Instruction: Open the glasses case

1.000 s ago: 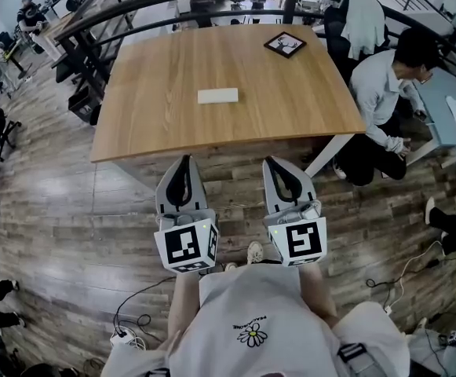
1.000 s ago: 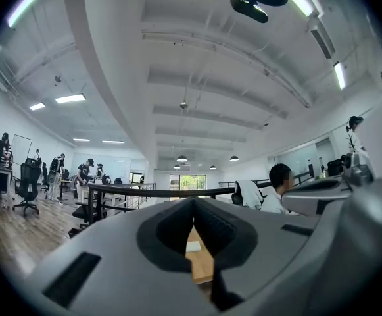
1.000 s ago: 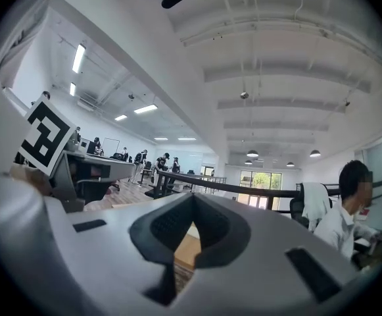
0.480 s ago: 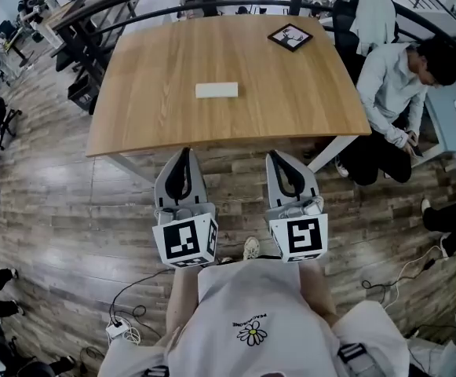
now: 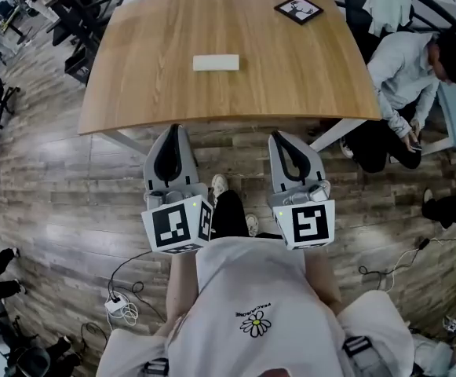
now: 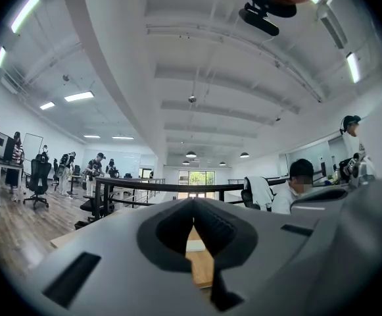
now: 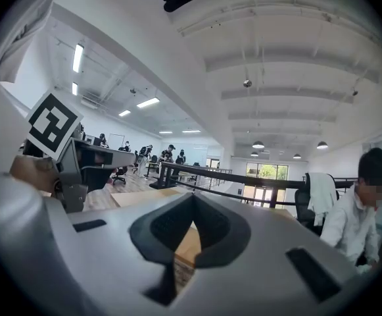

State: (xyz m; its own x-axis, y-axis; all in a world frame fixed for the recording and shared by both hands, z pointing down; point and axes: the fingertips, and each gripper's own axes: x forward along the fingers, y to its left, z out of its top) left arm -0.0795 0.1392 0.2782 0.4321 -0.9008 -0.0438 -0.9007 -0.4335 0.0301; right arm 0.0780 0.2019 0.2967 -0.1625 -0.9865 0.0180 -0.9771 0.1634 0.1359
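Holding the left gripper (image 5: 171, 130) and right gripper (image 5: 279, 137) side by side just short of the table (image 5: 306, 85), we have both pairs of jaws pressed together and empty — nothing is within reach. The glasses case (image 5: 216, 62) lies flat mid-table, well beyond, clear for both grippers.

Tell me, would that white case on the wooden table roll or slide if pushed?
The glasses case looks flat and boxy, so it would probably slide, not roll. Lying low on the smooth wooden table, it seems unlikely to tip.
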